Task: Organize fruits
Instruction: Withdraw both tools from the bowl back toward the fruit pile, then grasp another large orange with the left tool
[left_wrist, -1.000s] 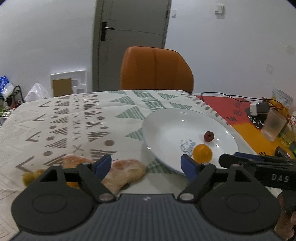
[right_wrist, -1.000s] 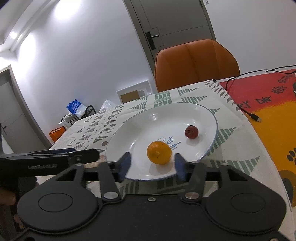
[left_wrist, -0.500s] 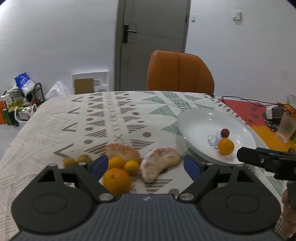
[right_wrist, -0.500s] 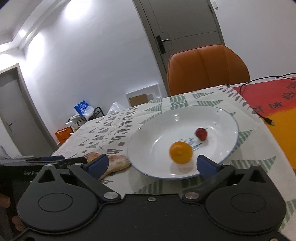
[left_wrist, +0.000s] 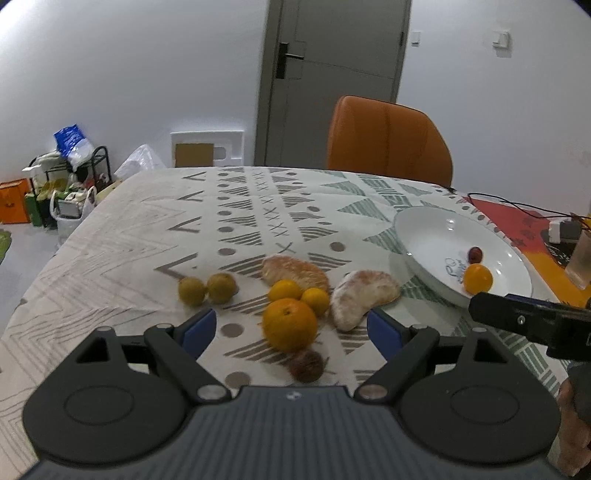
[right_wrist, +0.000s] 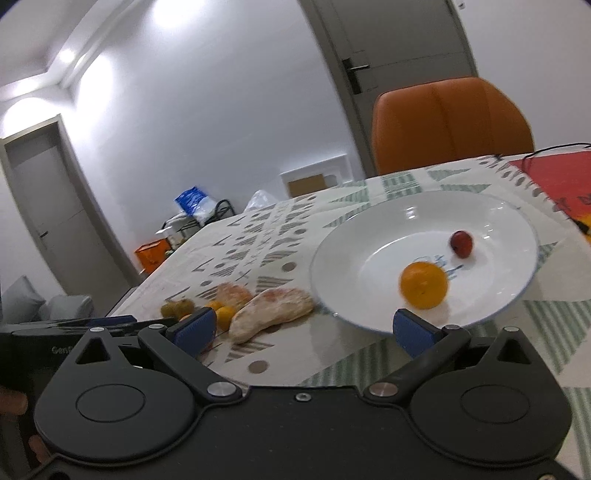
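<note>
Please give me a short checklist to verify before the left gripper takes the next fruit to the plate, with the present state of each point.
1. Left gripper open, nothing between its pads: ok.
2. Big orange lies ahead between the fingers: ok.
3. Neighbours leave room: not ok, two small oranges and a pomelo segment crowd it.
4. Dark fruit near the gripper is out of the way: cannot tell.
5. Plate has free space: ok, only an orange and a red fruit lie in it.
6. Right gripper open and empty: ok.
</note>
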